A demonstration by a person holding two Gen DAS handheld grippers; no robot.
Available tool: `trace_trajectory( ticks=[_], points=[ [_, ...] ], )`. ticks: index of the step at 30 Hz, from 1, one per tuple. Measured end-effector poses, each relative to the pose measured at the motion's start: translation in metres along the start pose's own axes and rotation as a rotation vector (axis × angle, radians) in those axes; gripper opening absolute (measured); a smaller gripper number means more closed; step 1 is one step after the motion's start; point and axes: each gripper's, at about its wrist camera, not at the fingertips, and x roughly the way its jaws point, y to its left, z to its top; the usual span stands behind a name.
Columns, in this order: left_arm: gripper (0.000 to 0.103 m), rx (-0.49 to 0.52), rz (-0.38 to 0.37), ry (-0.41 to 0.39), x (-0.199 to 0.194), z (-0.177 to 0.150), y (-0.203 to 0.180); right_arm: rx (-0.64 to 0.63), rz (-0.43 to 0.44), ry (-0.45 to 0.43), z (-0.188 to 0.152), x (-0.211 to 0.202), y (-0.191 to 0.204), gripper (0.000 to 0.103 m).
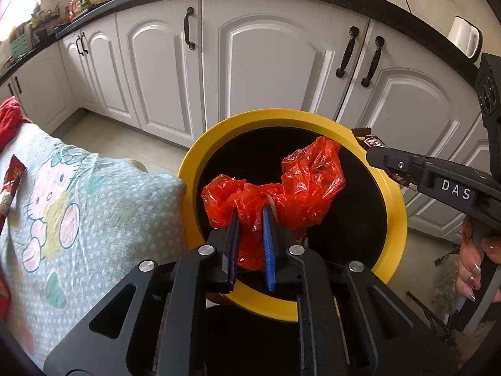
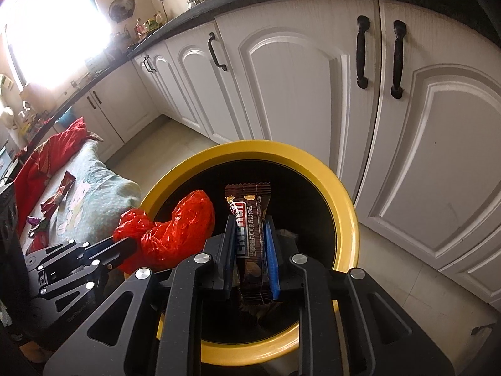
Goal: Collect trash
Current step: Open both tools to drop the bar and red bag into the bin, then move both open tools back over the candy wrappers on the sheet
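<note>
Both grippers hang over the mouth of the yellow-rimmed bin (image 1: 393, 200), each with a piece of trash pinched between nearly closed jaws. Left gripper (image 1: 250, 219) clamps a crumpled red plastic bag (image 1: 300, 181), whose loose bulk billows above the dark opening; right gripper (image 2: 249, 228) squeezes a brown chocolate-bar wrapper (image 2: 250, 219) upright, its top end above the bin's interior. More wrappers (image 2: 59, 194) lie on the patterned blanket (image 1: 94, 194) beside the bin, not yet collected. The risks lie in the release, I judge. The bag is light and springy, so it may cling to a pad or catch on the rim and slide outside. The wrapper could stick to the blue pad (image 2: 270, 250) instead of dropping. With the two grippers near each other, opening both at once might knock one item off course.
</note>
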Motion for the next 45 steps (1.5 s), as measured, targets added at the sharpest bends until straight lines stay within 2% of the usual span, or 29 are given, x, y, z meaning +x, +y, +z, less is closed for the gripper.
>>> trace_trajectory(
  ticks=[6,12,15,20,23,28,45],
  points=[
    [0.022,-0.012,0.004,-0.006,-0.001,0.0,0.003,0.007,-0.005,-0.005,0.0,-0.001,-0.001,0.034],
    [0.044,-0.032,0.011,-0.017,-0.008,-0.001,0.01,0.019,-0.018,-0.024,0.002,-0.006,-0.006,0.044],
    [0.053,-0.047,0.015,-0.029,-0.016,-0.001,0.015,0.023,-0.026,-0.038,0.004,-0.01,-0.005,0.053],
    [0.08,-0.078,0.031,-0.063,-0.033,0.0,0.027,0.016,-0.041,-0.071,0.006,-0.018,0.0,0.069],
    [0.092,-0.102,0.041,-0.085,-0.046,0.001,0.036,0.01,-0.039,-0.1,0.007,-0.025,0.007,0.078],
    [0.092,-0.13,0.065,-0.114,-0.067,0.0,0.049,-0.011,-0.032,-0.13,0.009,-0.033,0.019,0.083],
    [0.092,-0.228,0.196,-0.265,-0.15,-0.012,0.109,-0.149,0.068,-0.176,0.009,-0.057,0.096,0.084]
  ],
)
